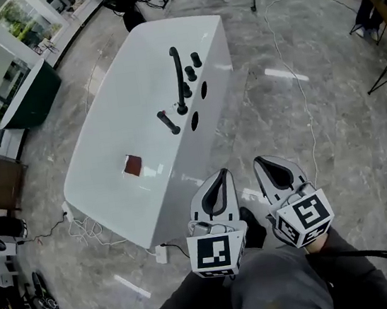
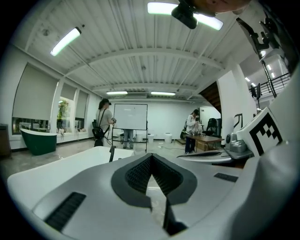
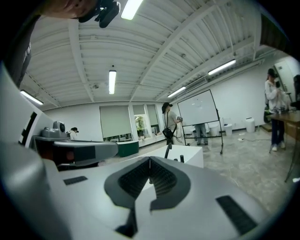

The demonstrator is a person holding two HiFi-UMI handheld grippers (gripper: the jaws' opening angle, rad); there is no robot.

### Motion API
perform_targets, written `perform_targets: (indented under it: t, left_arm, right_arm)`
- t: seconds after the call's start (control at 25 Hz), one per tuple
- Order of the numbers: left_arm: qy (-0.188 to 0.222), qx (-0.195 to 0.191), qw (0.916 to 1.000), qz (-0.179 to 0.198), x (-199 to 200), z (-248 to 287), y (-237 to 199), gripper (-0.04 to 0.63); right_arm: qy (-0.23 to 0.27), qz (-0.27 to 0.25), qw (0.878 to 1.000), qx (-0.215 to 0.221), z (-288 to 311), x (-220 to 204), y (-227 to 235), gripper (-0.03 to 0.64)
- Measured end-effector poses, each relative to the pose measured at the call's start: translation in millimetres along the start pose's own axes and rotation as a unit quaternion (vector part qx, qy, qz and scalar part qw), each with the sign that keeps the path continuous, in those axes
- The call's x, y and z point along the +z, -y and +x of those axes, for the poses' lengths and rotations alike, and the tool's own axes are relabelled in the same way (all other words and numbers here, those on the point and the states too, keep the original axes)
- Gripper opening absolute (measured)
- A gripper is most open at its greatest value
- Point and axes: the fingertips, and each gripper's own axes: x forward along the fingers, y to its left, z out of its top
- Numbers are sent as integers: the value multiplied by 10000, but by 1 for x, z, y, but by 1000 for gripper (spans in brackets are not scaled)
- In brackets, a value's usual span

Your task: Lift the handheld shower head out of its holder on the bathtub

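a person is holding two grippers side by side above the floor, just off the near end of a white bathtub [image 1: 114,122]; the left gripper [image 1: 218,181] and right gripper [image 1: 275,167] are both showing fingers closed together, gripping nothing; the black shower head [image 1: 168,123] is sitting in its holder on the tub's rim beside the curved tap [image 1: 178,81], well apart from both grippers

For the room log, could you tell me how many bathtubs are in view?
2: white bathtub at centre; dark green bathtub by the windows. Others may be hidden.
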Motion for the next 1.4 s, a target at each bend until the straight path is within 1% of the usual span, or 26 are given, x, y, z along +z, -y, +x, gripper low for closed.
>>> perform_targets:
  t: [0.12, 0.2, 0.36, 0.52, 0.68, 0.88, 1.08, 1.2, 1.28, 1.4]
  left_arm:
    - [13, 2, 10000, -75, 6, 21, -17, 3]
    - [56, -32, 9999, -97, 11, 32, -24, 3]
    - [118, 8, 9997, -219, 9, 51, -36, 3]
    - [165, 88, 9994, -284, 18, 65, -48, 3]
    - [188, 249, 9990, -305, 19, 74, -64, 3]
    - [156, 580, 9974, -395, 16, 92, -87, 3]
    - [159, 827, 9950, -539, 32, 127, -104, 3]
    - [-41, 1226, 9904, -640, 24, 138, -130, 3]
    - [-147, 1523, 9861, -644, 21, 146, -150, 3]
    - [-94, 1873, 9804, -606, 26, 163, -177, 3]
  right_arm:
    - [-5, -105, 9998, 150, 33, 13, 1, 5]
    - [21, -164, 9997, 168, 50, 23, 5, 5]
    - [-61, -243, 9994, 220, 74, 27, 15, 5]
    - [-4, -357, 9988, 333, 92, 44, 18, 5]
    - [-16, -386, 9980, 496, 113, 48, 16, 5]
    - [-109, -389, 9965, 738, 142, 46, 24, 5]
    - [-71, -285, 9954, 911, 185, 66, 54, 5]
    - [-220, -198, 9928, 1159, 216, 60, 58, 5]
    - [-335, -214, 9896, 1382, 239, 56, 57, 5]
    - [-479, -263, 9832, 1739, 275, 54, 55, 5]
